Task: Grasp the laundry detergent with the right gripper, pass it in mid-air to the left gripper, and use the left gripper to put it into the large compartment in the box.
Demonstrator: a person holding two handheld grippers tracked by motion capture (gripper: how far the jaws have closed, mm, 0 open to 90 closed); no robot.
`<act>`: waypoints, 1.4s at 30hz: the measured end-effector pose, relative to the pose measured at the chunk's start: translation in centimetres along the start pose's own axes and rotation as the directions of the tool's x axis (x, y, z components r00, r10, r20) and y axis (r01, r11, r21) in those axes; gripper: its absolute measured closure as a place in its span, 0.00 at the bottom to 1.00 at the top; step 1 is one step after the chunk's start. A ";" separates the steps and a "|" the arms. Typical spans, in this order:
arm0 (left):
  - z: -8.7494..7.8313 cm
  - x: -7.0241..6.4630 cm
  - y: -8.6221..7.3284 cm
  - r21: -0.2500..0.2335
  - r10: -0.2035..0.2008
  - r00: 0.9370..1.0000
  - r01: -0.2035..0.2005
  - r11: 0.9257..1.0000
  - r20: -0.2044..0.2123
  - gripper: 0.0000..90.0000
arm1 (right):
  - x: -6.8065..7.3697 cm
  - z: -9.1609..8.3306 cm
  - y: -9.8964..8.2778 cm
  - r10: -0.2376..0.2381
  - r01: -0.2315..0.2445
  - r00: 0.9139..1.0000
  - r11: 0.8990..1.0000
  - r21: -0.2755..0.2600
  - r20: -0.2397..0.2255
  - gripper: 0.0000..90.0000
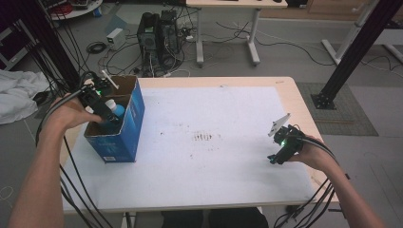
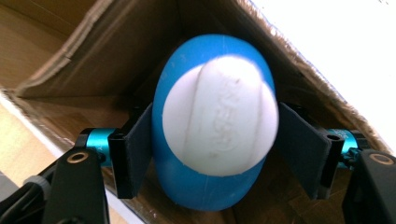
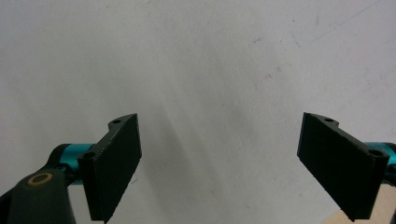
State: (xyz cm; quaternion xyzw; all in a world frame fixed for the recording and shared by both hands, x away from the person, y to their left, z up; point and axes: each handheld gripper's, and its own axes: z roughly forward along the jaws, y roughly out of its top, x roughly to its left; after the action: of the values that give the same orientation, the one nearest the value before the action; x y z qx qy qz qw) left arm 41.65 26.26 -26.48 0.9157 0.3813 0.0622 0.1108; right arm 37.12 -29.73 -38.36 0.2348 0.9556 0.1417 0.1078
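Left gripper: the left gripper [image 1: 105, 114] reaches down into the open top of a blue cardboard box [image 1: 124, 135] at the left end of the surface, held in the person's left hand [image 1: 71, 114].
Left jaws: parted partway, with a blue plastic bottle with a white round cap [image 2: 215, 123] between them; in the left gripper view the black pads [image 2: 137, 151] sit at the bottle's sides, the left one at its edge, the right one with no clear press on it; a firm grip cannot be told.
Bottle: inside the box, against the brown inner walls, its cap facing the gripper's camera; in the high view its white cap and blue body [image 1: 115, 110] peek out beside the gripper.
Right gripper: the right gripper [image 1: 275, 159] rests low over the white surface [image 1: 214, 109] near its right edge, held in the right hand [image 1: 311, 154], well apart from the box.
Right jaws: wide open, nothing between them, bare white surface beneath.
Setting: a white-topped table with a light wooden rim; cables trail from both grippers.
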 end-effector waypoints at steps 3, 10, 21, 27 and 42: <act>-0.4 -0.2 0.1 -0.016 -0.017 1.000 0.017 1.000 -0.006 0.32 | 0.0 0.0 0.1 0.001 -0.001 1.000 1.000 -0.002 0.005 0.14; -1.3 -0.4 0.4 -0.009 0.004 1.000 -0.004 1.000 -0.027 0.30 | 0.0 -0.1 0.1 -0.010 0.010 1.000 1.000 -0.005 0.004 0.14; -3.7 -1.3 1.4 -0.018 0.029 0.998 -0.030 0.999 -0.058 0.28 | 0.0 -0.1 0.0 -0.002 0.002 1.000 1.000 0.003 0.004 0.14; -4.9 -2.8 2.8 -0.060 0.062 0.996 -0.066 0.996 -0.062 0.28 | 0.1 -0.1 0.1 0.000 0.000 1.000 1.000 0.005 0.004 0.14; -5.4 -8.8 8.4 -0.066 0.286 0.957 -0.288 0.955 -0.044 0.25 | 0.2 -0.1 0.3 0.005 -0.005 1.000 1.000 -0.017 0.017 0.14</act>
State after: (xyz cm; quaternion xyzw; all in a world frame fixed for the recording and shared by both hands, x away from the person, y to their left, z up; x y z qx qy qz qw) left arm 40.16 15.15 -19.41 0.9556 0.2438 0.1067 0.1268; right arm 37.02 -29.43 -38.23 0.2375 0.9528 0.1478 0.1177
